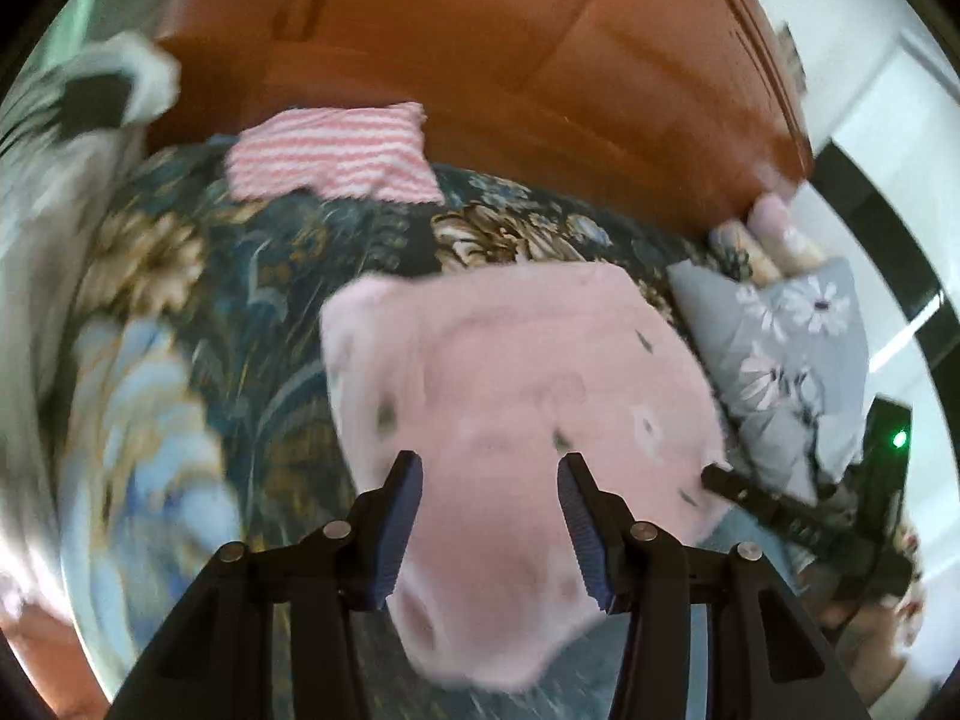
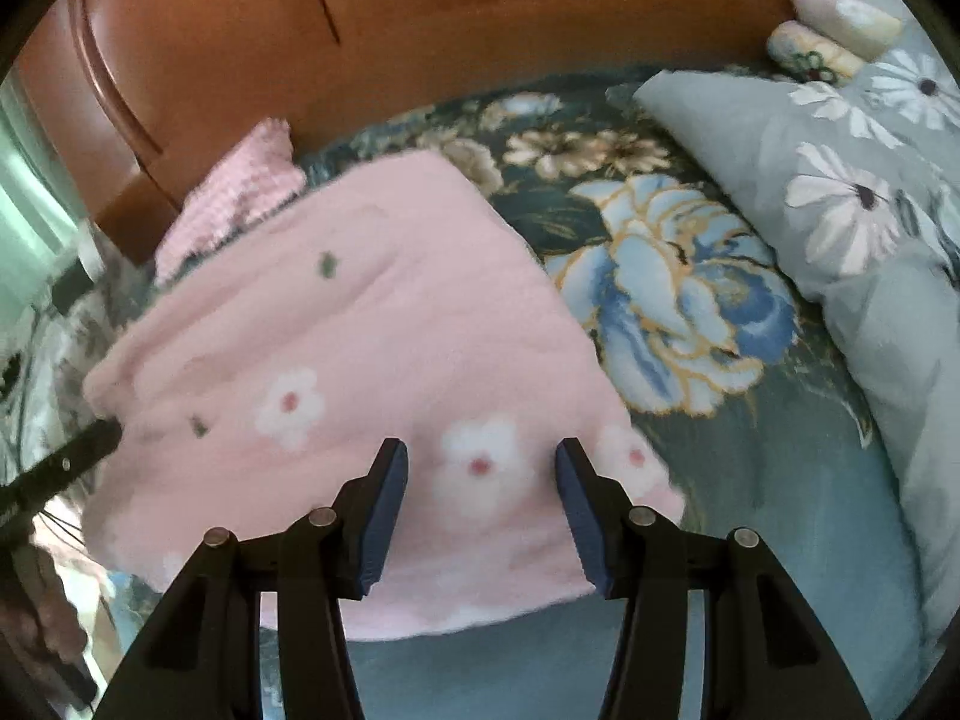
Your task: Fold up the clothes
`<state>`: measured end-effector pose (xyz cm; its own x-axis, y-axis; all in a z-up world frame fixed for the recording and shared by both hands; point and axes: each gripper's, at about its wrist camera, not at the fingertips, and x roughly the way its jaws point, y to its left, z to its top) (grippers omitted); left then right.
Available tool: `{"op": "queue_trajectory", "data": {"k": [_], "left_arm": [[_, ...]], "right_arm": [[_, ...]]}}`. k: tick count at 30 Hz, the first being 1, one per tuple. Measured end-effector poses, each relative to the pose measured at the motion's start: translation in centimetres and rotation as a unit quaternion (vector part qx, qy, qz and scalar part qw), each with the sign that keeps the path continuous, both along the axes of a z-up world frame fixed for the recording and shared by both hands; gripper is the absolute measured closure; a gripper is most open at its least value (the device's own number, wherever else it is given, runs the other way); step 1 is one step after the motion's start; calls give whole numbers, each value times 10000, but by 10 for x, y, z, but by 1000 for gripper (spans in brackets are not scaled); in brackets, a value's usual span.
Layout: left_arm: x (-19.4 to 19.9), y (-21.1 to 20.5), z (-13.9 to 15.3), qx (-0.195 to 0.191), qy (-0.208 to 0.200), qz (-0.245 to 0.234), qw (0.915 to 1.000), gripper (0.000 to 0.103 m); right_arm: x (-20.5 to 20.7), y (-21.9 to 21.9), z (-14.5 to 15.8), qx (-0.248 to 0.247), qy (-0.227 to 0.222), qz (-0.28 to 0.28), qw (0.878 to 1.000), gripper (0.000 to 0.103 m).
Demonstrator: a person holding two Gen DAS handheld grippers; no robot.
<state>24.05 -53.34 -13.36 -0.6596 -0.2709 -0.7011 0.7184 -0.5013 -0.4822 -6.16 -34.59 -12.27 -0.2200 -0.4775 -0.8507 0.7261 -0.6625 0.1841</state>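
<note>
A folded pink garment with white flowers (image 1: 516, 384) lies on the dark floral bedspread (image 1: 258, 276). My left gripper (image 1: 489, 468) is open and empty, hovering over the garment's near part. The same pink garment (image 2: 360, 324) fills the middle of the right wrist view, and my right gripper (image 2: 480, 456) is open and empty above its near edge. The right gripper's black fingers (image 1: 774, 507) show at the garment's right edge in the left wrist view. The left gripper's finger (image 2: 60, 468) touches the garment's left edge in the right wrist view.
A folded pink-and-white striped cloth (image 1: 336, 153) lies by the wooden headboard (image 1: 480, 48); it also shows in the right wrist view (image 2: 240, 192). A grey daisy-print pillow (image 2: 840, 210) lies on the right. A grey-white cloth pile (image 1: 54, 180) sits left.
</note>
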Motion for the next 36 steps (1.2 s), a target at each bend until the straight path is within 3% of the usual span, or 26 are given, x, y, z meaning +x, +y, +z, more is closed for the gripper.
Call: {"op": "queue_trajectory", "data": {"k": [5, 10, 15, 17, 20, 24, 29, 33, 36], "left_arm": [[25, 57, -10, 24, -381, 461, 9982, 50], [28, 83, -38, 409, -900, 594, 9933, 44], [27, 95, -51, 230, -1226, 702, 9897, 35], [25, 98, -54, 74, -1298, 740, 9887, 16], [24, 103, -56, -161, -1371, 847, 9868, 0], [23, 101, -63, -357, -1495, 903, 9840, 0], [14, 106, -70, -665, -1775, 880, 9779, 0], [3, 112, -79, -971, -2175, 853, 9675, 0], [4, 120, -82, -1235, -2170, 929, 9639, 0]], "right_arm": [[39, 24, -12, -223, -100, -134, 9996, 50], [68, 39, -33, -131, -251, -255, 9993, 50], [90, 45, -38, -20, -94, -275, 9996, 45], [98, 45, -40, 23, 27, -248, 9997, 44], [112, 44, -43, 67, 213, -177, 9996, 40], [124, 42, -47, 76, 483, -141, 9987, 28], [131, 42, -53, 197, 797, -260, 9963, 27], [129, 48, -66, 182, 839, -445, 9953, 27], [131, 51, -70, 141, 945, -475, 9943, 23]]}}
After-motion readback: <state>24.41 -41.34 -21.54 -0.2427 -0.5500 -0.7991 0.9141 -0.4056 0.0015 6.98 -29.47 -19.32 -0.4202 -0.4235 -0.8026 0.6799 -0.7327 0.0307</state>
